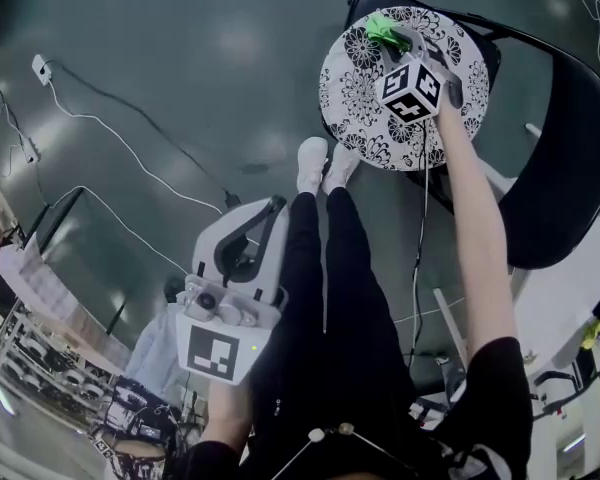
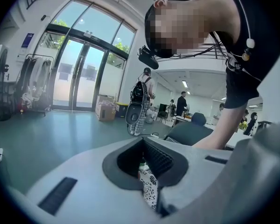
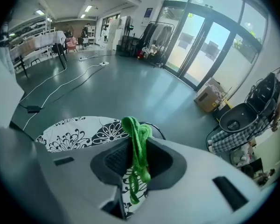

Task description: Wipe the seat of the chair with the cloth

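Our left gripper (image 1: 263, 216) hangs low by our hip, at 7 o'clock in the head view and well apart from the chair. In its own view, the left gripper (image 2: 142, 149) has its dark ribbed pads (image 2: 161, 160) drawn almost together. Only a thin slit is left between them, with nothing held in it and a sliver of patterned seat showing through. We judge it is parked there because this job needs one hand only.

Our right gripper (image 1: 404, 40) reaches out on a straight arm over the round black-and-white flower-patterned seat (image 1: 365, 103) of the black chair (image 1: 570, 168). It sits near the seat's far rim, at about 11 o'clock on the disc. In its own view the right gripper (image 3: 138, 146) is clamped tight on the bright green bunched cloth (image 3: 139, 139). The cloth stands up above the jaws and trails down below them over the pattern.

In the head view the cloth (image 1: 383, 28) lies at the rim. We cannot tell whether it presses on the seat. Gripping the cloth by its middle leaves loose ends to drag, and starting at the edge should let us sweep across the whole disc.
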A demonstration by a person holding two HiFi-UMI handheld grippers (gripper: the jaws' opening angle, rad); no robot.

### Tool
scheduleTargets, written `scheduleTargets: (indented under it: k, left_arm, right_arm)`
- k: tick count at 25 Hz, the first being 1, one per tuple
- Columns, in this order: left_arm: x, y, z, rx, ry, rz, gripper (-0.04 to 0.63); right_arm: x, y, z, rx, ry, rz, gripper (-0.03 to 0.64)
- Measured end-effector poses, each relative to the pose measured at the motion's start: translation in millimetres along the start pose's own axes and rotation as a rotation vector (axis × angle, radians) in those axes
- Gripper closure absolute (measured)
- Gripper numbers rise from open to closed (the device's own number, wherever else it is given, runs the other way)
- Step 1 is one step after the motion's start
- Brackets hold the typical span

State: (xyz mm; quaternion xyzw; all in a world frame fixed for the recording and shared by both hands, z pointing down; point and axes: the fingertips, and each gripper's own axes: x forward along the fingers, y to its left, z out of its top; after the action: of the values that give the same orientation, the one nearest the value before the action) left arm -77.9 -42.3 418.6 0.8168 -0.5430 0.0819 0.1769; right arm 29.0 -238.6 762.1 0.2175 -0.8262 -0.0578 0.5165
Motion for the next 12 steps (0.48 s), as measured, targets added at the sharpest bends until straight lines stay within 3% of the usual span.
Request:
scheduleTargets:
  k: [12]
  left_arm:
    - [12.7,-0.5,-12.1,-0.012,0.033,-0.036,0.591]
  right_arm:
    - [-35.0,82.2,-32.4,-0.077,0.031,0.178,0.534]
